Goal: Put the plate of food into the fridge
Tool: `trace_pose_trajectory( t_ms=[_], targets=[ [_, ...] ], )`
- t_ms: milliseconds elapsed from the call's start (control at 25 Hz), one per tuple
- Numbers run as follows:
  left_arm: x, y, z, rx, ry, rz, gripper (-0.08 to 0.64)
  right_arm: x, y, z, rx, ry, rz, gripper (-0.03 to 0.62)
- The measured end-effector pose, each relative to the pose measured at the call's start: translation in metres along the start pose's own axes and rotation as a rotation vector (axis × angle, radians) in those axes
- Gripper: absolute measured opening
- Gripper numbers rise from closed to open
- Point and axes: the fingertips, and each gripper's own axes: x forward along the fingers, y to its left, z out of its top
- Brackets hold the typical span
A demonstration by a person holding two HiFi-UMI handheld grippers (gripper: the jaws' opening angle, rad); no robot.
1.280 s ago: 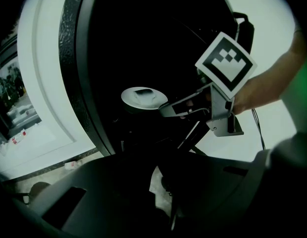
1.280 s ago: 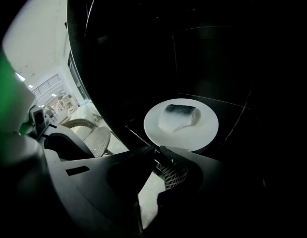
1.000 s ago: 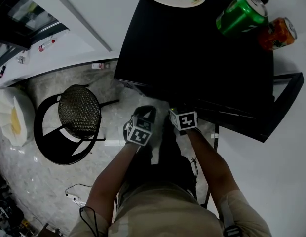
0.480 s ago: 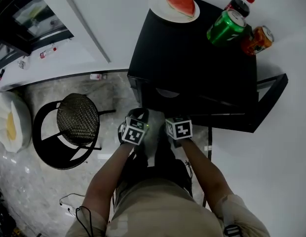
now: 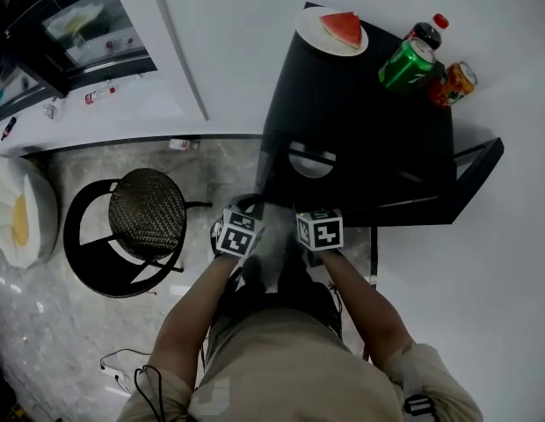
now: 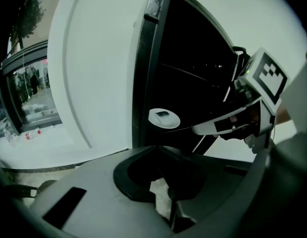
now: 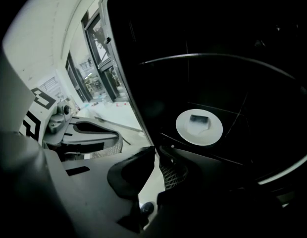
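Since one second before, the black fridge (image 5: 360, 104) had drawn away toward the upper right of the head view, and its whole top had come into sight. Its door (image 5: 470, 178) stood open at the right. Inside, on a shelf, lay the white plate of food (image 7: 199, 127) (the dark piece on it was too dim to name). On the fridge top stood a plate with a watermelon slice (image 5: 332, 31), a green can (image 5: 406, 64), an orange can (image 5: 454, 82) and a dark bottle (image 5: 426, 32). The left gripper (image 6: 156, 148) and the right gripper (image 7: 154, 151) hung side by side in front of the fridge, apart from the plate of food. Each had its jaws brought together, with nothing between them. A black mesh stool (image 5: 145, 214) stood on the floor at the left.
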Motion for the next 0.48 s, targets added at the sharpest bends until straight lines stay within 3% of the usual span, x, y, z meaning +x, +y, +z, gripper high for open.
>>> trace_pose_trajectory(
  t_ms=[480],
  targets=[
    [-0.048, 0.029, 0.003, 0.013, -0.082, 0.045, 0.014, -0.019, 0.093, 0.015, -0.218, -0.003, 0.089, 0.043]
  ],
)
